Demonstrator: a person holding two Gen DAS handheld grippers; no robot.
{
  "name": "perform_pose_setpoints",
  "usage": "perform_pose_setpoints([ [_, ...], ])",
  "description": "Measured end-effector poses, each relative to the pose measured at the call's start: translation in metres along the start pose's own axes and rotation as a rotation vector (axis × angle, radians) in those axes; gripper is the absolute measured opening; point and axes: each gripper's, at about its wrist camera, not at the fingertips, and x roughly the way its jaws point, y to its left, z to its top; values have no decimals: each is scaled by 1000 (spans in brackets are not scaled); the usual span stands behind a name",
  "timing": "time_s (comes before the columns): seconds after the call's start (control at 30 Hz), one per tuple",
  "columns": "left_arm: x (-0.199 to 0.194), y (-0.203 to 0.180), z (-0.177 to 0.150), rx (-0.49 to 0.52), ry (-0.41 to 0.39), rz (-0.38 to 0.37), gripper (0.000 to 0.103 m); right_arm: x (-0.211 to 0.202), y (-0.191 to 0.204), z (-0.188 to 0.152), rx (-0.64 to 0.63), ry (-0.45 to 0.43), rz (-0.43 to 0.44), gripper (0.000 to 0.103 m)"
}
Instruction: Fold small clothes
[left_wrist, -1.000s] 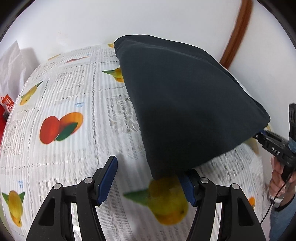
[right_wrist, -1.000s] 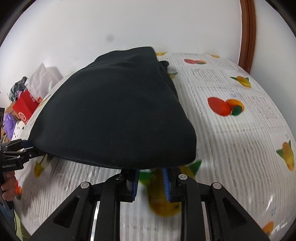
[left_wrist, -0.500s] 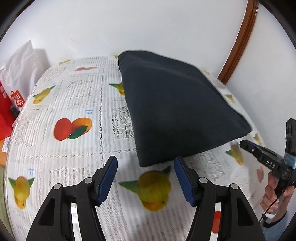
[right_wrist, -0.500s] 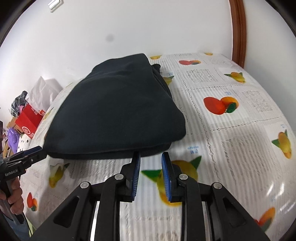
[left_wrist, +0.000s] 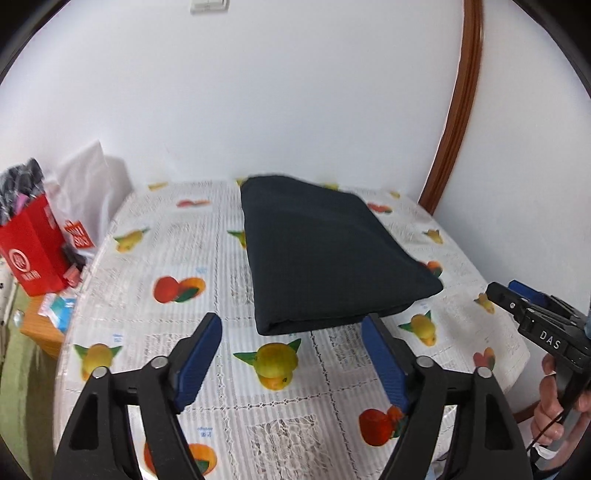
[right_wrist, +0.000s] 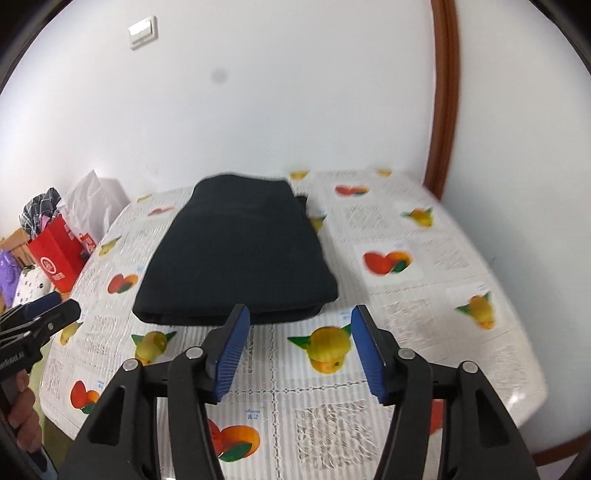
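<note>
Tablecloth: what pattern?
White tablecloth with fruit prints and lace-like panels; clearest in the right wrist view.

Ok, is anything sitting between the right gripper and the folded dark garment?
Nothing visible. The right gripper is open, with only bare fruit-print tablecloth between its fingers and the near edge of the folded dark garment.

The left tongs (left_wrist: 291, 354) are spread wide, and nothing is between the two blue pads (left_wrist: 199, 360). The right tongs (right_wrist: 297, 350) are also spread apart and hold nothing. In the left wrist view the right tongs appear at the right edge, gripped by the person's right hand (left_wrist: 554, 402). The left hand (right_wrist: 20, 413) shows at the left edge of the right wrist view.
</note>
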Motion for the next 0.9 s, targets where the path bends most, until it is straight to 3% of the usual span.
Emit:
perform_pose_setpoints([
  [0.07,-14,-4,-1,4,-18,8,83,-21,4,2,-13,-28,-17,61],
  [0.2,-42,-8,-9,1,-59,39,92,-58,9,-2,-13,-83,-56,86],
  [0.3,-53,-10,-13,6,-62,51,97,-81,13,-7,-34,-117,-99,99],
  [0.6,-76,-15,-25,9,-91,69,98,-110,5,-30,20,-117,-85,102],
  [0.9,-78,-21,-27,14,-92,66,98,-122,-4,-35,30,-122,-126,102],
])
